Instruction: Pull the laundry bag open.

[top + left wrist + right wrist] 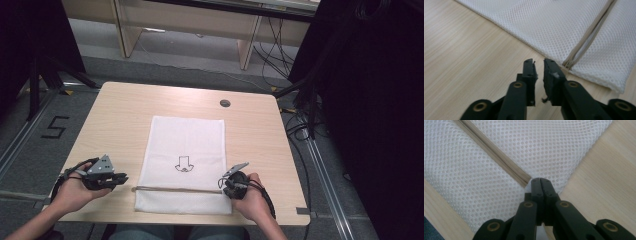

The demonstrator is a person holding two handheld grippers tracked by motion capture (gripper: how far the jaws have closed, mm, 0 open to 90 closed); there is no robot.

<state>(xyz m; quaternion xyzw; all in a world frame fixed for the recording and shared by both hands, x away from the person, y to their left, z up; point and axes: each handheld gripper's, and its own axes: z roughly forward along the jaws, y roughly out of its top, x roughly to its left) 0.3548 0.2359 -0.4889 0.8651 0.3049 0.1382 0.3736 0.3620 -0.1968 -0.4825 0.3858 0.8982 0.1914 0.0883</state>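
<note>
Setting: a pale wood bench (120, 115) seen from above, with a person's forearms coming in from the near edge, one hand-held gripper in each hand.

Mesh bag: a white mesh bag (185, 145) lies flat in the middle of the bench, long side running away from the person. A small black outline drawing (183, 164) is printed on it.

Zipper: a beige zipper (175, 189) runs across the bag near its closest edge, from left side to right side. It looks closed along its length.

Contents: the bag lies flat with no bulge, so it is probably empty; I cannot tell for sure through the mesh.

Left hand-held gripper (539, 65): released, its jaws a narrow gap apart and holding nothing. It sits on the bare wood just beside the zipper's left end, likely ready to pin that corner.

Right hand-held gripper (540, 182): clenched, jaws pressed together right at the zipper's right end. They are probably pinching the zipper pull, but the pull itself is hidden between them, so I cannot tell.

Likely purpose: one end steadied, the other pulled, to open the bag.
</note>
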